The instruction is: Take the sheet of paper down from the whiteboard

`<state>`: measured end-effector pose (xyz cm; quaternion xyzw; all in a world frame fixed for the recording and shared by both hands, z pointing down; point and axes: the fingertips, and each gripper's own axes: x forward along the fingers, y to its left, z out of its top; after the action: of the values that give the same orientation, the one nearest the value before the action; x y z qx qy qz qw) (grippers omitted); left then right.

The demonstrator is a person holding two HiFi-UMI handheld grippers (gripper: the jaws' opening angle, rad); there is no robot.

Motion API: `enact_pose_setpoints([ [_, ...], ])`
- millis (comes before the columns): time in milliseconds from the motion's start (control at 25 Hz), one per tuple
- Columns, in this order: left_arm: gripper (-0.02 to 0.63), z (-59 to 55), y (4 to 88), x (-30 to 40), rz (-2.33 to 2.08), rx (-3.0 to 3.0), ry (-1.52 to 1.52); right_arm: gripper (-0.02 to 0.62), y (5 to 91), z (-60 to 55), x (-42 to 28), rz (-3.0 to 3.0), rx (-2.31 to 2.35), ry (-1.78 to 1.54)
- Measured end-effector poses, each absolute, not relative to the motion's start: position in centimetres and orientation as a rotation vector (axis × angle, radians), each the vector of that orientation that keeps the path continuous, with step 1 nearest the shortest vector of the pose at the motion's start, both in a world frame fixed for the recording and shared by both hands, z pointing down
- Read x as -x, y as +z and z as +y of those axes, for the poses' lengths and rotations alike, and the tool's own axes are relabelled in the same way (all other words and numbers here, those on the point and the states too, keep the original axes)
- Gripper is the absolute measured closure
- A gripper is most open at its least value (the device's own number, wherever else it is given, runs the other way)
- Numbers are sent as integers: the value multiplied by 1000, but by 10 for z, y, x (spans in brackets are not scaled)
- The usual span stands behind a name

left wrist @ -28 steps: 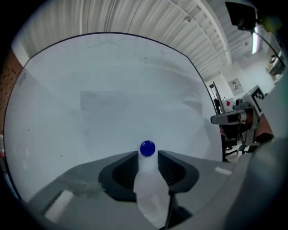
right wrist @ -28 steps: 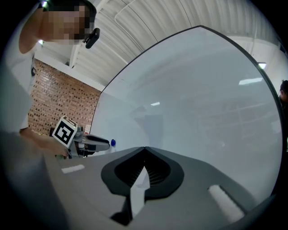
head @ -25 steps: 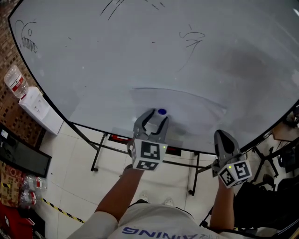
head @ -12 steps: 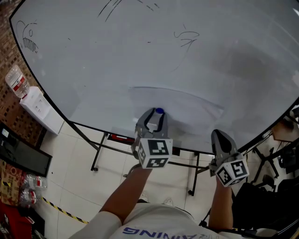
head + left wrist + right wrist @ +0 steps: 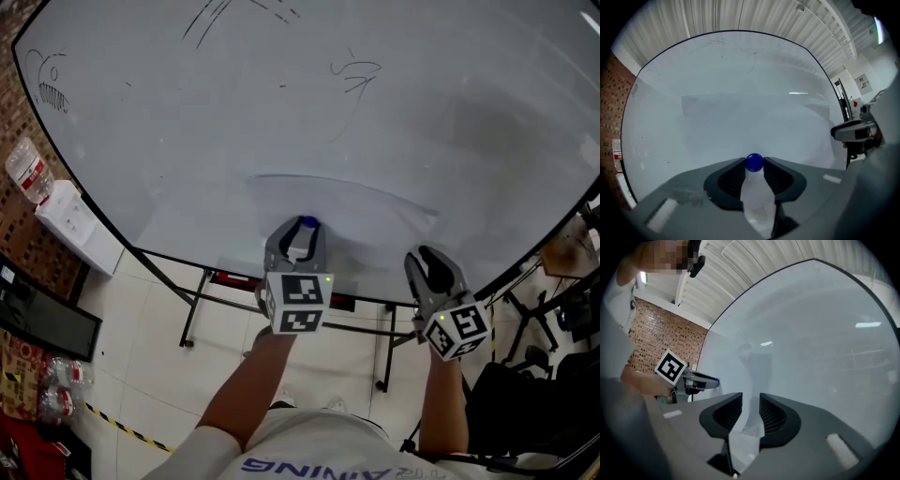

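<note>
Blue magnet (image 5: 754, 162), white whiteboard (image 5: 187, 122), white paper (image 5: 370, 208), red-brown brick wall (image 5: 665, 329)

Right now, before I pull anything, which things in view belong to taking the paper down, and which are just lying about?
Job: sheet of paper; blue magnet pinning it; whiteboard; left gripper, jaws just closed onto the magnet; right gripper, jaws just opened, nothing clearly between them.
Lying about: water bottle; white box; black panel on the floor.

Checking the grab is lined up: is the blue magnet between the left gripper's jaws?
Yes, the blue magnet fills the gap between the jaw tips of the left gripper.
</note>
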<state>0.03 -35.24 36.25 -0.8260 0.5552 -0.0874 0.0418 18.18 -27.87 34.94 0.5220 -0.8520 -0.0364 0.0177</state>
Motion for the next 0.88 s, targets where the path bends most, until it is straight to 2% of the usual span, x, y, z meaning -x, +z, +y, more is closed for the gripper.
enact_pose_setpoints([
  [80, 474, -353, 364, -1, 1697, 2541, -267, 462, 354, -285, -179, -2635, -1600, -102],
  [280, 474, -353, 366, -2, 1684, 2574, -256, 464, 357, -294, -172, -2654, -1554, -79],
  [320, 474, -353, 367, -2, 1682, 2578, -257, 486, 357, -294, -170, -2658, -1549, -77],
  [360, 474, -353, 367, -2, 1680, 2583, -258, 543, 357, -294, -170, -2659, -1548, -74],
  [440, 473, -354, 367, -2, 1676, 2592, -258, 583, 358, -294, -169, -2662, -1547, -64],
  [880, 474, -337, 354, 4, 1591, 2655, -211, 589, 343, -274, -171, -2692, -1563, -112],
])
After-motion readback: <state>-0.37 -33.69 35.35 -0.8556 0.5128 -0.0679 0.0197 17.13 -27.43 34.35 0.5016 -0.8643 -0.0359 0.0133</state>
